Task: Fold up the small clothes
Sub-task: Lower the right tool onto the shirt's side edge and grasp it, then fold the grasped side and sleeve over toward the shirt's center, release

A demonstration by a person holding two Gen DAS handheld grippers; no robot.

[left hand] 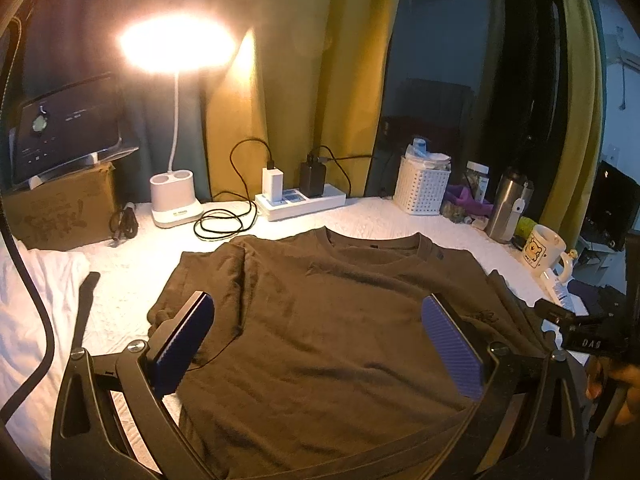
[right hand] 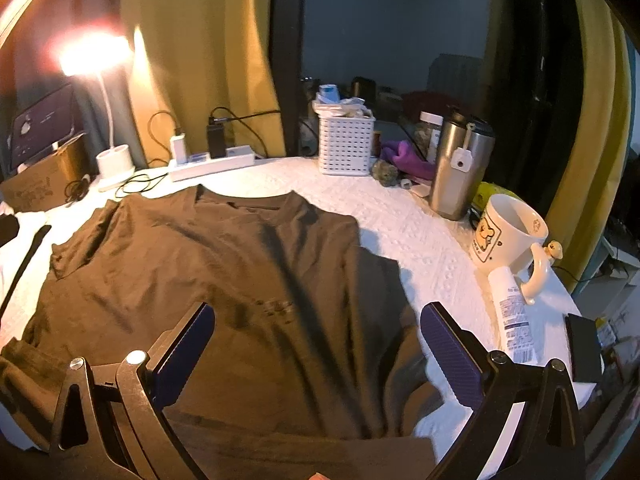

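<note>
Brown T-shirt (left hand: 320, 320) flat on white cloth (right hand: 420, 220), left hand-held gripper (left hand: 318, 344) agape, right hand-held gripper (right hand: 316, 348) agape

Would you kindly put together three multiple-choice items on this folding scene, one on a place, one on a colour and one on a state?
1. Where does the mug with the bear picture stand?
A. on the shirt
B. on the white cover, right of the shirt
C. inside the white basket

2. What colour is the T-shirt?
A. dark brown
B. white
C. red

3. How is the left gripper set?
A. shut on the shirt's collar
B. shut on a cable
C. open, holding nothing

Answers:
1. B: it sits on the white cover beside the steel tumbler, clear of the shirt.
2. A: the cloth spread across the cover reads dark brown in both views.
3. C: its two blue pads stand wide apart over the shirt; the right gripper is open too.
</note>
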